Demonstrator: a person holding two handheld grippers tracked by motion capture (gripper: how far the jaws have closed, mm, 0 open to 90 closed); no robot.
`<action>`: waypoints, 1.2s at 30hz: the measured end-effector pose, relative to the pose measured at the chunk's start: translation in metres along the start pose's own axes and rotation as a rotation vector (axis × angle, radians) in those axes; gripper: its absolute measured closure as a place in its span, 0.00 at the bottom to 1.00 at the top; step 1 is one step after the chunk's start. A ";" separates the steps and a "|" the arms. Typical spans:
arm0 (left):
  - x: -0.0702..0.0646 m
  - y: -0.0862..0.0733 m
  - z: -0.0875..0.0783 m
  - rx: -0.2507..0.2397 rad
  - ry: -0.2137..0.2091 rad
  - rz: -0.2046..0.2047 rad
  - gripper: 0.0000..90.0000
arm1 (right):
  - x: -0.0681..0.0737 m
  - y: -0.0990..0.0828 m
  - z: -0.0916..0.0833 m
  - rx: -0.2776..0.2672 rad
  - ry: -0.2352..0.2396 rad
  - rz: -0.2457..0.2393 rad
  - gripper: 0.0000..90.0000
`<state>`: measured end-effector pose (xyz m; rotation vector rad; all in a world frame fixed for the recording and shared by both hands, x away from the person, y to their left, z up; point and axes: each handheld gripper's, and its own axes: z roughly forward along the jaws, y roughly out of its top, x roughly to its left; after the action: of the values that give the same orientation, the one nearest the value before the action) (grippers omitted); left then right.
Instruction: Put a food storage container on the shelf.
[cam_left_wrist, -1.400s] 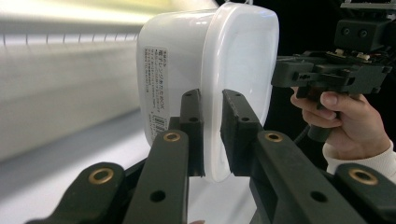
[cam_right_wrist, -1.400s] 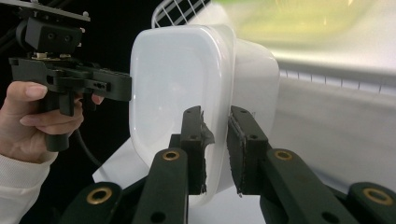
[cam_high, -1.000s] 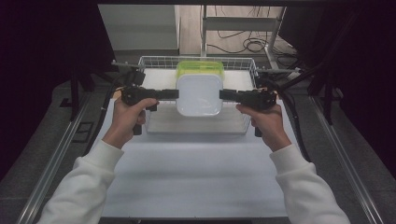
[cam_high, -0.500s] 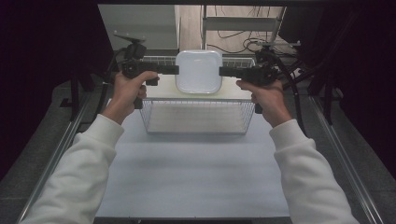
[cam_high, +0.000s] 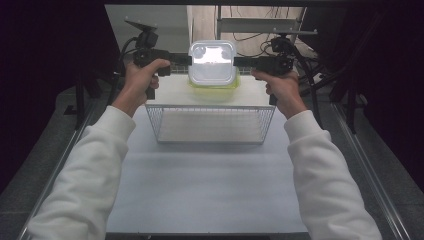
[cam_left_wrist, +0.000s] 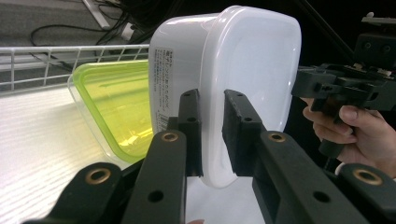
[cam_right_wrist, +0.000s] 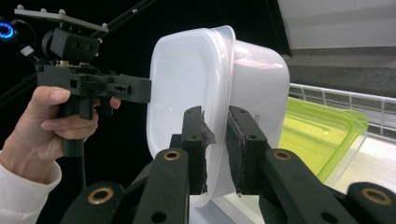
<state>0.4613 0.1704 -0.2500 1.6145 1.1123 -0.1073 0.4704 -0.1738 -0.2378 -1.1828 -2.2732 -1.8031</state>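
Note:
A white translucent plastic container (cam_high: 212, 62) hangs in the air above the far end of the wire basket (cam_high: 210, 140), its flat face turned toward the high view. My left gripper (cam_high: 182, 59) is shut on its left rim and my right gripper (cam_high: 241, 61) on its right rim. In the left gripper view the jaws (cam_left_wrist: 212, 133) pinch the rim of the container (cam_left_wrist: 247, 65). In the right gripper view the jaws (cam_right_wrist: 215, 144) clamp the opposite rim of the container (cam_right_wrist: 187, 79). Below it, a clear container with a green lid (cam_high: 212, 86) lies in the basket.
The green-lidded container (cam_left_wrist: 119, 105) (cam_right_wrist: 322, 133) rests near the basket's far wire wall (cam_left_wrist: 56, 56). The basket stands on a white table top (cam_high: 210, 190). Cables and a metal frame (cam_high: 260, 25) lie behind the table; dark rails run along both sides.
Both grippers have lifted the white container up off the green-lidded one and carried it away from the person. The green-lidded container has stayed in the basket.

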 end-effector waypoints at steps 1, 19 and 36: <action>0.002 0.001 0.002 0.005 0.001 -0.006 0.87 | -0.001 0.000 0.001 0.002 -0.002 0.007 0.85; 0.033 0.014 0.018 0.052 -0.052 -0.139 0.88 | -0.035 0.007 0.022 0.055 -0.012 0.207 0.85; 0.062 0.019 0.040 0.022 -0.130 -0.244 0.79 | -0.066 0.010 0.038 0.052 -0.014 0.371 0.73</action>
<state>0.5274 0.1759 -0.2878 1.4636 1.2054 -0.3811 0.5389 -0.1770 -0.2713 -1.4912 -1.9281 -1.5920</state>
